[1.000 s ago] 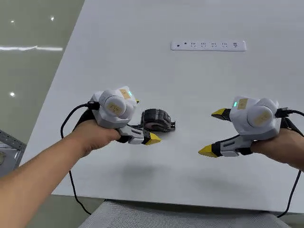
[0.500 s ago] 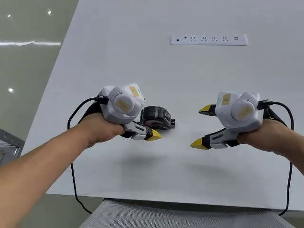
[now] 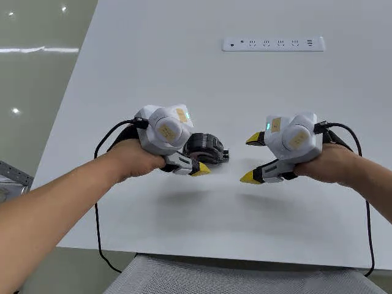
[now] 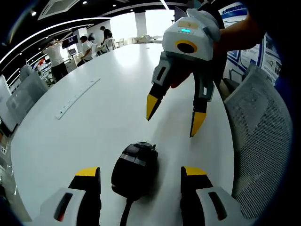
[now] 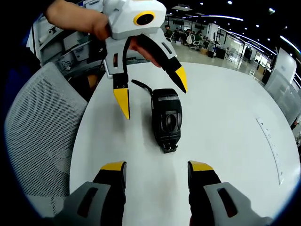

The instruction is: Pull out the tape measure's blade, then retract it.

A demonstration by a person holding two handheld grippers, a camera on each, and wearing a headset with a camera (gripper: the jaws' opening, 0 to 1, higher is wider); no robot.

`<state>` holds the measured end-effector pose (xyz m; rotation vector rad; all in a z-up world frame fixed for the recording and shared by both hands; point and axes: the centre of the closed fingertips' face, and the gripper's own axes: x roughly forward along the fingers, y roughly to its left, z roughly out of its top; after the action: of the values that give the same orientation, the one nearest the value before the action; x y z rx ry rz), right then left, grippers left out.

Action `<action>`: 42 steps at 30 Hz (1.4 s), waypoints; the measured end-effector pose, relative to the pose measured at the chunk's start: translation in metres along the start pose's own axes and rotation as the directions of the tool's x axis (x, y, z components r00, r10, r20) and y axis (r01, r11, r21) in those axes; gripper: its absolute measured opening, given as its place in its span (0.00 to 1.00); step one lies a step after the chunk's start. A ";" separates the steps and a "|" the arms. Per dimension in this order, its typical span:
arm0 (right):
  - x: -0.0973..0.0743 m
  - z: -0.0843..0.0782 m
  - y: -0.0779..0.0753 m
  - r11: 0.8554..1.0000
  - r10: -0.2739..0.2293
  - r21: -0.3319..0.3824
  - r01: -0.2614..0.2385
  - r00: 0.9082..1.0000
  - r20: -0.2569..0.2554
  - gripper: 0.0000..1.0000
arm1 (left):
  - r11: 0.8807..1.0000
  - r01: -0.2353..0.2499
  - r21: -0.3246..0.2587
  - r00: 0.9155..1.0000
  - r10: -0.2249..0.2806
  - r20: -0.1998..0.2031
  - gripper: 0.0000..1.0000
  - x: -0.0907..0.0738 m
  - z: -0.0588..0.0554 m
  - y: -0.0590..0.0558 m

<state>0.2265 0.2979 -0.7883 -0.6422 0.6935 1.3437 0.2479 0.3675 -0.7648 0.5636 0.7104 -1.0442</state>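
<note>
A black tape measure (image 3: 206, 147) lies on the white table (image 3: 184, 67), its blade drawn in. My left gripper (image 3: 197, 153) is open, one jaw on each side of the case without closing on it; the left gripper view has the tape measure (image 4: 134, 169) between the yellow fingertips (image 4: 88, 172). My right gripper (image 3: 251, 158) is open too, a short way to the right, pointing at the case's blade end. In the right gripper view the tape measure (image 5: 166, 117) lies just ahead of my right gripper (image 5: 157, 165), with the left gripper (image 5: 152, 93) straddling its far end. Opposite stands the right gripper (image 4: 174, 115).
A white power strip (image 3: 273, 43) lies far back on the table. A grey mesh chair (image 3: 233, 278) sits at the near table edge. Black cables (image 3: 98, 159) trail from both grippers. People stand in the background (image 4: 54, 54).
The left gripper has slid right so that its jaws now flank the tape measure. The right gripper has moved left, closer to the case. The tape measure has stayed put.
</note>
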 end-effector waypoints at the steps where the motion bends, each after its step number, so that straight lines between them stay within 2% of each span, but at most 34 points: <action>1: 0.002 0.000 -0.001 1.000 0.002 -0.001 -0.002 1.000 -0.001 0.49 | 1.000 0.002 0.003 1.000 -0.002 -0.001 0.65 0.001 0.000 0.000; 11: 0.018 -0.001 -0.006 1.000 0.019 -0.016 -0.019 1.000 0.001 0.44 | 0.999 0.011 0.046 1.000 -0.011 -0.013 0.60 0.006 0.003 0.002; 17: 0.028 -0.001 -0.010 0.999 0.028 -0.032 -0.027 1.000 0.004 0.40 | 0.997 0.023 0.078 0.999 -0.021 -0.030 0.58 0.010 0.001 0.004; 25: 0.041 -0.002 -0.014 0.998 0.038 -0.054 -0.038 0.999 -0.001 0.35 | 0.995 0.043 0.087 0.999 -0.040 -0.036 0.55 0.015 0.001 0.005; 28: 0.045 -0.001 -0.017 0.998 0.037 -0.059 -0.037 0.999 0.003 0.32 | 0.993 0.050 0.108 0.998 -0.045 -0.050 0.54 0.017 -0.002 0.005; 42: 0.055 0.002 -0.022 0.996 0.053 -0.077 -0.051 0.998 0.023 0.20 | 0.984 0.077 0.162 0.995 -0.066 -0.072 0.48 0.025 -0.001 0.004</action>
<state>0.2538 0.3320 -0.8281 -0.6715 0.6447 1.4301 0.2592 0.3554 -0.7844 0.7225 0.7111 -1.1629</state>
